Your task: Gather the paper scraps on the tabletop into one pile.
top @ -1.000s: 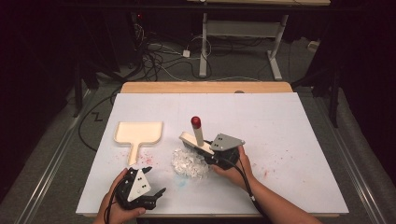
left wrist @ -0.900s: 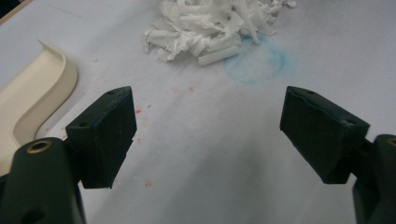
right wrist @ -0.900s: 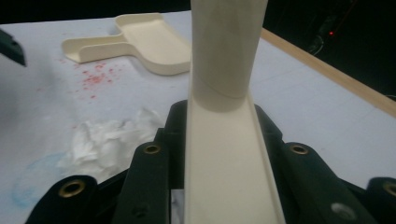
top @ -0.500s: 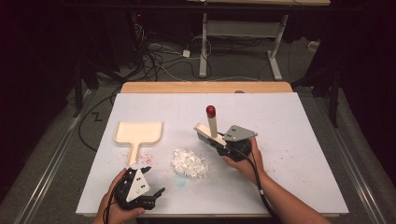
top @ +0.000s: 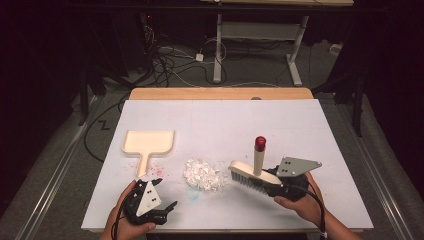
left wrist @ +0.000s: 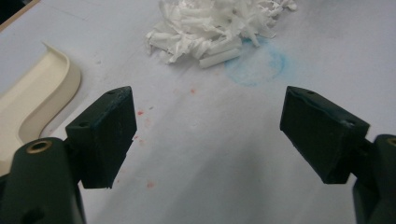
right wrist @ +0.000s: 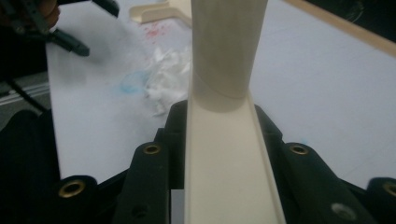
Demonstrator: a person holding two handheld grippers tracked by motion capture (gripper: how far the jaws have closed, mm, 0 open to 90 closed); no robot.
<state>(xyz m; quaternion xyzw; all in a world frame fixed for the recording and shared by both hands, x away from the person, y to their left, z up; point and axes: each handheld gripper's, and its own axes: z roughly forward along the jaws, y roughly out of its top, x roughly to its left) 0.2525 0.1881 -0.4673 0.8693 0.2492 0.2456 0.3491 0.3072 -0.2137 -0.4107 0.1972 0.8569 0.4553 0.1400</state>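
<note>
A cream dustpan (top: 148,142) lies flat at the left of the white table (top: 220,120). A pile of white shreds (top: 202,175) sits at the middle front. Just right of the pile, my right gripper (top: 274,181) is shut on the cream back of a brush (top: 250,175), whose red-tipped handle (top: 260,150) stands upright. In the right gripper view the brush back (right wrist: 224,158) runs between my jaws. My left gripper (top: 167,194) rests near the front edge, open and empty. Its view shows the shreds (left wrist: 219,28) ahead and the dustpan (left wrist: 32,98) at the left.
A faint blue stain (left wrist: 254,65) and red specks (left wrist: 149,154) mark the tabletop near the shreds. A wooden board (top: 220,93) edges the table's far side. Beyond it, cables (top: 170,65) and a desk frame (top: 260,35) stand on the dark floor.
My right gripper has carried the brush to the right, off the shreds, so the pile now lies uncovered to its left. The left gripper has stayed put.
</note>
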